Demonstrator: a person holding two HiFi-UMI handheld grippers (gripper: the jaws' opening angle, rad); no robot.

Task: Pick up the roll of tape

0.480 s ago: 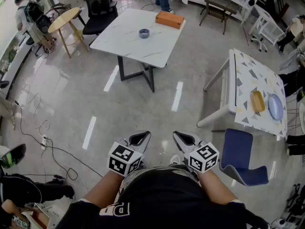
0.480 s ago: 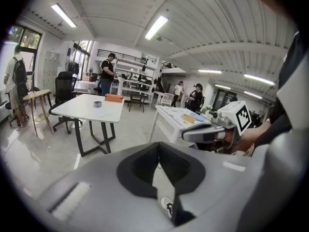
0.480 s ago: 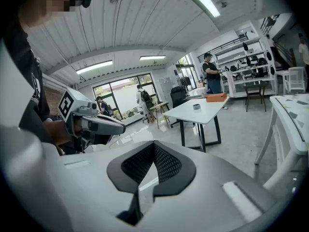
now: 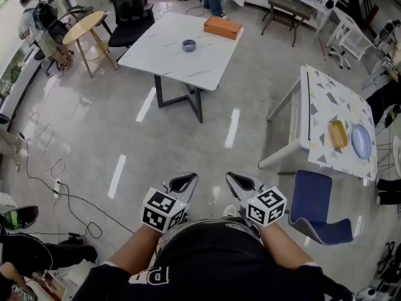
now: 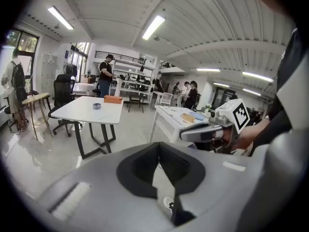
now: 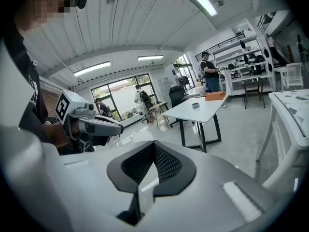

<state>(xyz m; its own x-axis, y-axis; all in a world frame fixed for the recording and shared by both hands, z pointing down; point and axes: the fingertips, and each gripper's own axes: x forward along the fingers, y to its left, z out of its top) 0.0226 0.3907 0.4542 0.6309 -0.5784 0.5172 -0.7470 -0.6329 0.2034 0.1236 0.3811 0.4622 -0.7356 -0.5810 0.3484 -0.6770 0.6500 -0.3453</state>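
Open grey floor [image 4: 188, 137] separated the left gripper [image 4: 187, 179] and right gripper [image 4: 237, 179], both clenched and empty, from the white table [image 4: 156, 58] far ahead. The roll of tape [image 4: 189, 44] lay mid-table.

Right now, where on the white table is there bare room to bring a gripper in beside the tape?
The white table is mostly bare: the whole near half in front of the roll of tape, plus the strip to its left. Only the far right corner is taken, by the orange box, apart from the tape.
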